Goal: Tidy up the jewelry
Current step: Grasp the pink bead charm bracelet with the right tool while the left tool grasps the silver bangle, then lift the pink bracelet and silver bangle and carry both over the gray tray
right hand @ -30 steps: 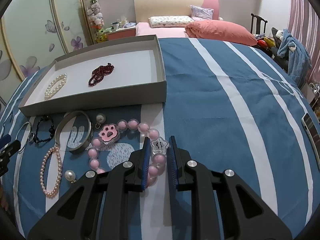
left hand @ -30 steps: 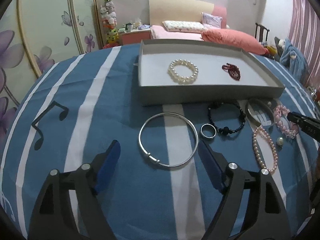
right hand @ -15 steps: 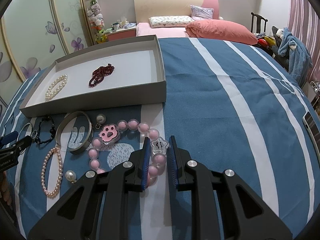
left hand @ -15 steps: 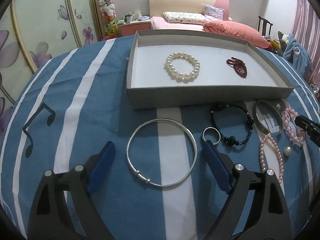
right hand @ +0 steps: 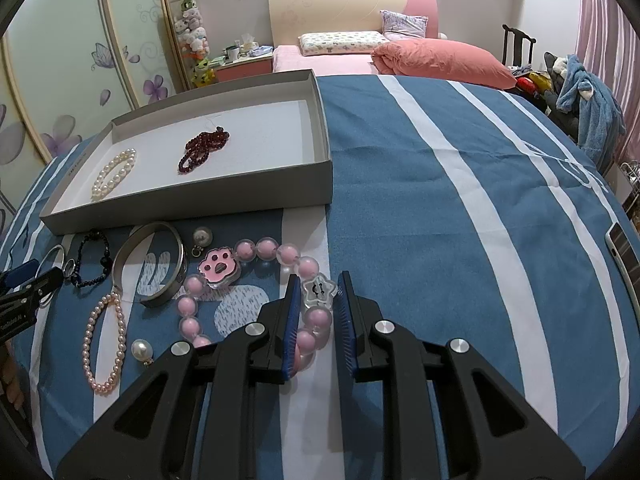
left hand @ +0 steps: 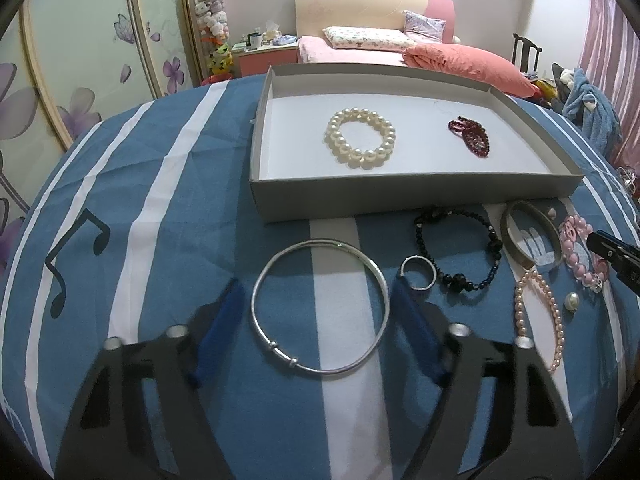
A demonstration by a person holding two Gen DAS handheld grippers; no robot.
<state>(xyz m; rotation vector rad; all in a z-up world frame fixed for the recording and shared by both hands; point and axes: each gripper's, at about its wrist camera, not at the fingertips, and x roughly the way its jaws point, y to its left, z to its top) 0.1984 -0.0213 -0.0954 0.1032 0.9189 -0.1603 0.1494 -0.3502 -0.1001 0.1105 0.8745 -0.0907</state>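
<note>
- The left gripper (left hand: pixel 316 304) straddles the silver bangle (left hand: pixel 320 307), which lies flat on the blue striped cloth (left hand: pixel 192 184) just in front of the grey tray (left hand: pixel 400 196); its jaws have just been closing, the right pad at the bangle's rim and the left pad a little clear of it, so nothing is gripped yet.
- The bangle is a round hoop with no real long axis (its two small beads face the camera), so the jaws bear across its width.
- The right gripper (right hand: pixel 318 300) stands narrow around the pink bead bracelet (right hand: pixel 256 280), just behind its clear star charm (right hand: pixel 318 290); the pads look pressed on the beads, and the bracelet rests on the cloth.
- The left hand is nearer the bangle, the right nearer the pink bracelet.
- In the tray, two pieces: one white pearl bracelet (left hand: pixel 361 143), one dark red bead strand (left hand: pixel 470 136).
- On the cloth, eight: the bangle, one small ring (left hand: pixel 418 273), one black bead bracelet (left hand: pixel 460 254), one wide metal cuff (left hand: pixel 530 240), one pink pearl strand (left hand: pixel 540 320), two loose pearl drops (right hand: pixel 142 350), the pink bracelet.
</note>
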